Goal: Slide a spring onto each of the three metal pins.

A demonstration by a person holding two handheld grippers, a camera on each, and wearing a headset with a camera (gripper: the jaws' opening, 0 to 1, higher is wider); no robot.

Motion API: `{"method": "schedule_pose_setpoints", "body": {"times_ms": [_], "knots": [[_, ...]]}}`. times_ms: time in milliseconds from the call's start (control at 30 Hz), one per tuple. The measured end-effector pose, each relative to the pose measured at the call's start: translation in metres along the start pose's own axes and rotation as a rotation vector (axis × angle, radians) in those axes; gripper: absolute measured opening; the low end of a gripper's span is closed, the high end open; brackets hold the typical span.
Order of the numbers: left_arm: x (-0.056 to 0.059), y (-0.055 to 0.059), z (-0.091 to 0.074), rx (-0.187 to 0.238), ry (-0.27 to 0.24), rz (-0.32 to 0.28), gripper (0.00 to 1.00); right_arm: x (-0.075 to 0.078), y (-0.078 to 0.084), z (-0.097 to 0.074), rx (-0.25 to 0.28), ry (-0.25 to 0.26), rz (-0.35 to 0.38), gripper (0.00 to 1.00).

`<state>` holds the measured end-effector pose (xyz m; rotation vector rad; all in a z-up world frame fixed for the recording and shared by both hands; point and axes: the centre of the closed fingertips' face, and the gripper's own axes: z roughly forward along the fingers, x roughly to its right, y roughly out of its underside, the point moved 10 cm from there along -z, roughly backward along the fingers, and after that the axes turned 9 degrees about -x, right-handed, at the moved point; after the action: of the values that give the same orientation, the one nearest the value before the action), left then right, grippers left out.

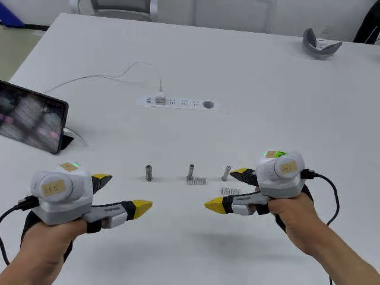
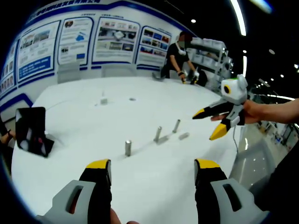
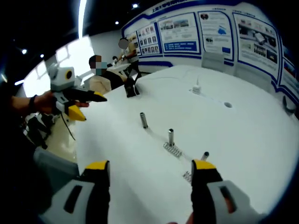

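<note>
Even overhead light washes the white matte tabletop [image 1: 267, 107], bright with little glare. Soft grey shadows lie on it toward six o'clock in the head view, where the upright metal pins [image 1: 190, 172] look crisp. In the left gripper view a long white ceiling strip light [image 2: 237, 16] flares at one o'clock, and the blue-and-white wall posters [image 2: 74, 35] bow with fisheye bending.

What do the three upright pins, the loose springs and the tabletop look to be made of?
Pins: apparently bare metal, grey with a dull sheen. Springs: thin silvery coiled wire, probably steel. Tabletop: smooth matte white, possibly laminate or paint; the look leaves it open.
</note>
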<state>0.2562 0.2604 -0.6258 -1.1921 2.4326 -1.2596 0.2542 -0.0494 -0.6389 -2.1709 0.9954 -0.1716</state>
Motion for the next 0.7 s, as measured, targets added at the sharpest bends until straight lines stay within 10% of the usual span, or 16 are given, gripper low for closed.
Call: {"method": "schedule_pose_setpoints", "body": {"times_ms": [700], "knots": [[0.019,-0.012,0.028,-0.037,0.071,0.05,0.74,0.001,0.028,-0.019,0.054,0.02,0.125,0.8]]}}
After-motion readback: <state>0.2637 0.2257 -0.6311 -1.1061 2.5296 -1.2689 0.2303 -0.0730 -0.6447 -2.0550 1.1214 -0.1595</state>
